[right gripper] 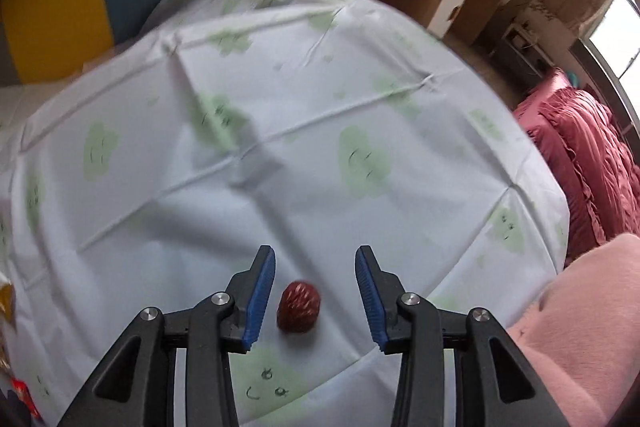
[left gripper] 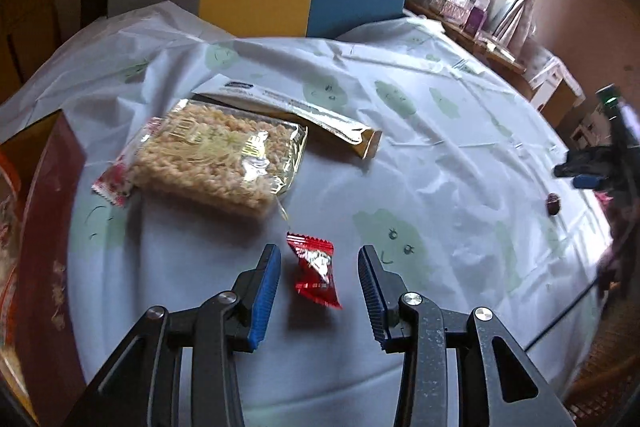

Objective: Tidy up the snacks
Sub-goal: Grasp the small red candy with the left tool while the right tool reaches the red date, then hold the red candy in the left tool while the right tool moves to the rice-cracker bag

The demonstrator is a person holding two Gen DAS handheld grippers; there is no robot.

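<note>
Both tools poised over snacks
Left tool [left gripper: 318, 255] gapes astride crinkly red foil candy packet [left gripper: 316, 269]; right tool [right gripper: 315, 259], parted, brackets small dark-red wrinkled date [right gripper: 299, 306] near the counter [right gripper: 280, 147] edge, ready for pickup.

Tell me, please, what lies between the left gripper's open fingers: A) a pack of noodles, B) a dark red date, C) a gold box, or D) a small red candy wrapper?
D: the red candy wrapper lies on the tablecloth between the left gripper fingers, untouched.
</note>
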